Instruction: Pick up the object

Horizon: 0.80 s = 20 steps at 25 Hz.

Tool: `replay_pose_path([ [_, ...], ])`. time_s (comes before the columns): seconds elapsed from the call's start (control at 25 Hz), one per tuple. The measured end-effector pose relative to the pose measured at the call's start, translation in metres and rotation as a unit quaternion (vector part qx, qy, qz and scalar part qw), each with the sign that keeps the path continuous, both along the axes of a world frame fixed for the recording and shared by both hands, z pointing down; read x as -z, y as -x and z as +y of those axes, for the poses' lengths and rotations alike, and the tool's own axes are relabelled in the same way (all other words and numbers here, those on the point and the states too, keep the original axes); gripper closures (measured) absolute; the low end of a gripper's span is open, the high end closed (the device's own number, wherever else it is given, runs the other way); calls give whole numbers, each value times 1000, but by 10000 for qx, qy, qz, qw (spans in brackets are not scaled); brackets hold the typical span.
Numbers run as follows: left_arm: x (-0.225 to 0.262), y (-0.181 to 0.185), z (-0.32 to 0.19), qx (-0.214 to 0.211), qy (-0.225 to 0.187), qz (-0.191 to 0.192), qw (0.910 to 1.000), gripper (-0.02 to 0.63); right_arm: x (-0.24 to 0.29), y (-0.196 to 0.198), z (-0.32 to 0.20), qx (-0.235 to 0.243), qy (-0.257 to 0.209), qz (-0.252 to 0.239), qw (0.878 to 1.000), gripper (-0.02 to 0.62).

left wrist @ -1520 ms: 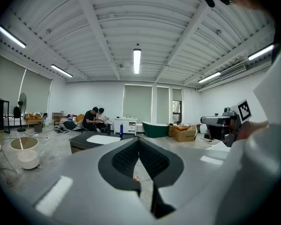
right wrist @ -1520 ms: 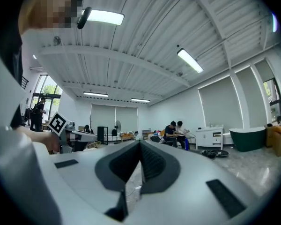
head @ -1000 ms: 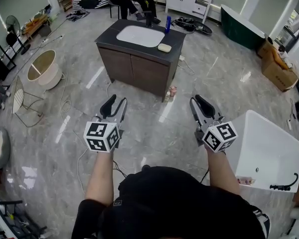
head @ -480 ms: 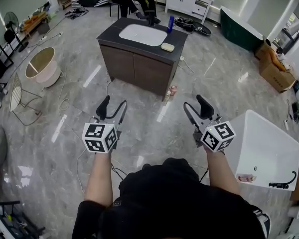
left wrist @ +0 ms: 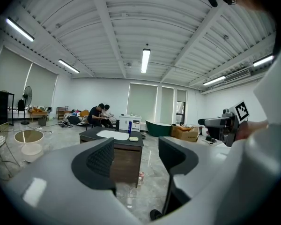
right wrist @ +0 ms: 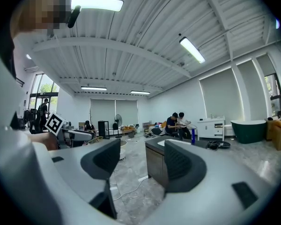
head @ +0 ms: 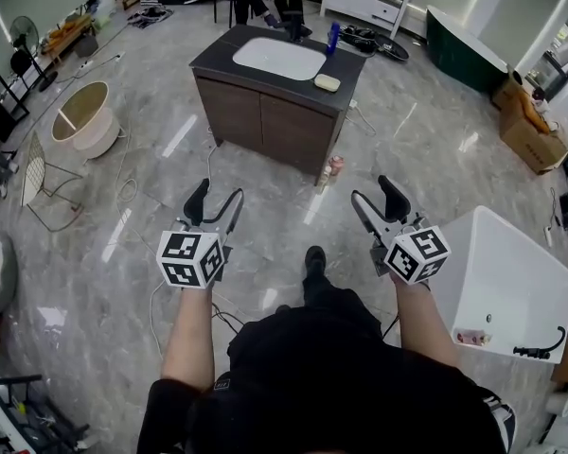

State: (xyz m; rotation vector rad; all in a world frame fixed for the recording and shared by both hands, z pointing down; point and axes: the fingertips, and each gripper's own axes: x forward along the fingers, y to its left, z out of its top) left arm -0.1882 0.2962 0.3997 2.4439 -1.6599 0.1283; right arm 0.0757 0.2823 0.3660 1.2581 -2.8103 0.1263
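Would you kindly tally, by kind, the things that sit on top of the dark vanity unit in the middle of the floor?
White basin: 1
Blue bottle: 1
Pale yellowish block: 1
Dark tap: 1
Total: 4

Left gripper [head: 216,202] and right gripper [head: 377,198] hover over the floor [head: 435,159], jaws opening on air; cabinet [head: 265,126] at twelve o'clock.
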Motion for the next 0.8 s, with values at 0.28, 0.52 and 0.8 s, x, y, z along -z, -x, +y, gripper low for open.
replay_pose_path([
  [0.28, -6, 8, -16, 92, 56, 21, 9999, 322, -12, 10, -21, 192, 68, -31, 9998, 334],
  [0.52, -9, 2, -52, 94, 145, 24, 9998, 322, -17, 0, -62, 215, 141, -72, 9996, 334],
  [0.8, -25, -13, -124, 118, 391, -14, 9992, 322, -40, -10, -142, 268, 412, -185, 9986, 334],
])
